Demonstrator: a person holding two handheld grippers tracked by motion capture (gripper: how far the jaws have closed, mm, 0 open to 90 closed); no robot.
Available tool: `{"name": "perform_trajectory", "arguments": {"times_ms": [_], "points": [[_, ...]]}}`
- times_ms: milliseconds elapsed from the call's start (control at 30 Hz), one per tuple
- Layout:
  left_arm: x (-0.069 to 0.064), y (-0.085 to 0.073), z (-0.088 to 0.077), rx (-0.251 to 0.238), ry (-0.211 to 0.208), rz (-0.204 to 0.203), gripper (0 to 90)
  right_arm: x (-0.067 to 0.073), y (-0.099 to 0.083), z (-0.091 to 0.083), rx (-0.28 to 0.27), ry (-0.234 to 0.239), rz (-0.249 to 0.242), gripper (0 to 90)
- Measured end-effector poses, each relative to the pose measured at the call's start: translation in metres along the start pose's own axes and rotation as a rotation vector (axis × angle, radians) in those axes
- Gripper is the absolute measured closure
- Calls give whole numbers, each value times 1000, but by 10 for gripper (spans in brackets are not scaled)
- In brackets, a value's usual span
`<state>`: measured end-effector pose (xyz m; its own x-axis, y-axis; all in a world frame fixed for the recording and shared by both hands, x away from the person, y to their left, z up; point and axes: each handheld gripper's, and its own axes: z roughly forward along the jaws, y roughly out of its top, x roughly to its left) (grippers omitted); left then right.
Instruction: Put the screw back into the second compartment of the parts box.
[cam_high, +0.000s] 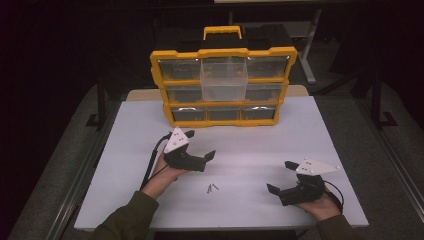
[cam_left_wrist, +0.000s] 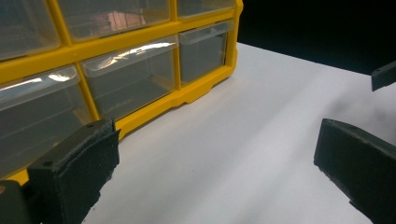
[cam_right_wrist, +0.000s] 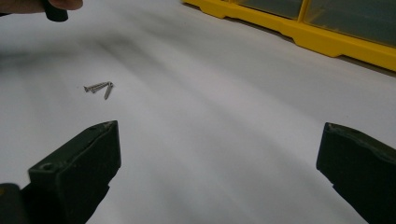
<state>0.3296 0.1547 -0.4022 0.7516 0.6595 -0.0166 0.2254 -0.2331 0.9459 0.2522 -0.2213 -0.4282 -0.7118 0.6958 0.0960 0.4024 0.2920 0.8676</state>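
A yellow organiser (cam_high: 222, 52) with clear drawers stands at the back of the white table (cam_high: 250, 145). Its top middle drawer (cam_high: 223, 79) is pulled out towards me. A few small screws (cam_high: 212, 188) lie on the table near the front, between my two hands. My left gripper (cam_high: 200, 145) hovers open in front of the organiser, left of centre, holding nothing. My right gripper (cam_high: 280, 176) is open and empty at the front right, facing left towards the screws (cam_right_wrist: 99, 87). In the left gripper view the organiser's lower drawers (cam_left_wrist: 130, 79) sit close ahead of the left gripper (cam_left_wrist: 217, 163).
The organiser's yellow base (cam_right_wrist: 289, 28) crosses the top of the right gripper view, beyond the right gripper (cam_right_wrist: 217, 168). A hand (cam_right_wrist: 42, 4) shows at that view's top left. The table's front edge (cam_high: 210, 227) runs just ahead of my sleeves.
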Motion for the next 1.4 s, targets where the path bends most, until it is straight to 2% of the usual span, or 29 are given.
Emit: {"name": "perform_trajectory", "arguments": {"times_ms": [167,500,633,767,1033,1267,1400], "points": [[3,-2,-10,-11,10,-2,0,0,0,1,-1,1,4,0],[0,-5,-29,-30,8,22,0,-1,0,2,0,4,2,0],[-1,-6,-35,-36,12,18,0,-1,0,3,0,4,1,0],[1,-9,-45,-40,11,-3,0,-1,1,3,-1,5,-2,0],[8,-17,-65,-42,30,-6,0,-1,1,3,4,6,-4,0],[8,-26,-81,-50,28,-20,0,-1,1,4,6,8,-3,0],[9,-32,-92,-46,41,-17,0,0,2,3,4,9,-1,0]]}}
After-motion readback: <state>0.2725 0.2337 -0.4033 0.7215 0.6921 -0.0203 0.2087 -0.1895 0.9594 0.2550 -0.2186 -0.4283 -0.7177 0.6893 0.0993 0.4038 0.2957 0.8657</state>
